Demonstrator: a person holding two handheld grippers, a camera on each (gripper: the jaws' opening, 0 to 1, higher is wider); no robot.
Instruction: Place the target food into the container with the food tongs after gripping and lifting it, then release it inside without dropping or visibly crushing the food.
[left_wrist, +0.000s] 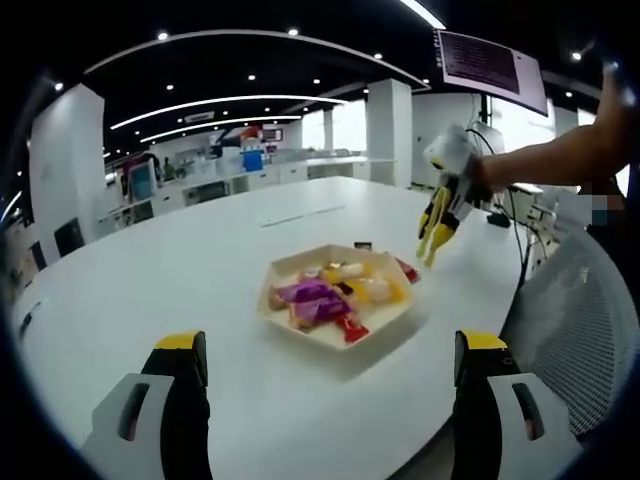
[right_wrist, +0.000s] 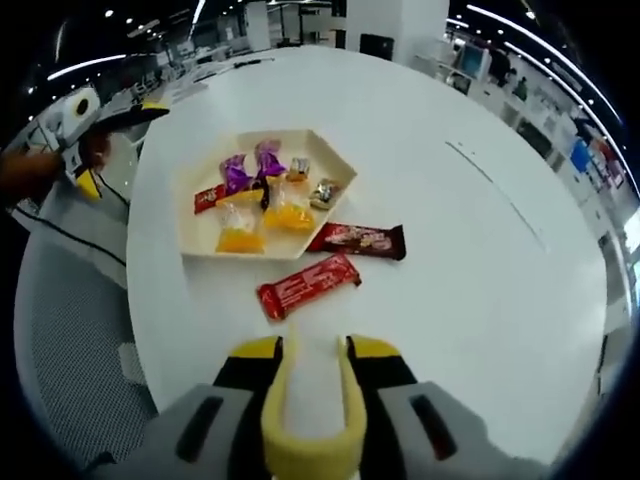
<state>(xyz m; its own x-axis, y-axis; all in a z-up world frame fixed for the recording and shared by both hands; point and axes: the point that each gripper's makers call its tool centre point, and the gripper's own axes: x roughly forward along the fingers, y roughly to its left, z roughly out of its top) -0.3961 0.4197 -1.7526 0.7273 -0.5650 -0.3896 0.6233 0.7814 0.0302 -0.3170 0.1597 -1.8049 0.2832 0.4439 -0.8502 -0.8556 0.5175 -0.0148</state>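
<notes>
White and round, the table (right_wrist: 480, 250) carries our hexagonal tray (right_wrist: 205, 240) of wrapped sweets near its edge, two red bars (right_wrist: 308, 284) just beside it. Our right gripper (right_wrist: 312, 375) clamps yellow tongs (right_wrist: 310, 440), whose tips stand apart; the left gripper (left_wrist: 330, 370) gapes empty. Squeezing hard could crush a bar, and its slick wrapper might slip out mid-lift.

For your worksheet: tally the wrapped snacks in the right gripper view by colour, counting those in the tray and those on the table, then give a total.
Red bars: 3
Purple sweets: 2
Yellow-orange packets: 2
Small pale or foil pieces: 2
Total: 9
</notes>
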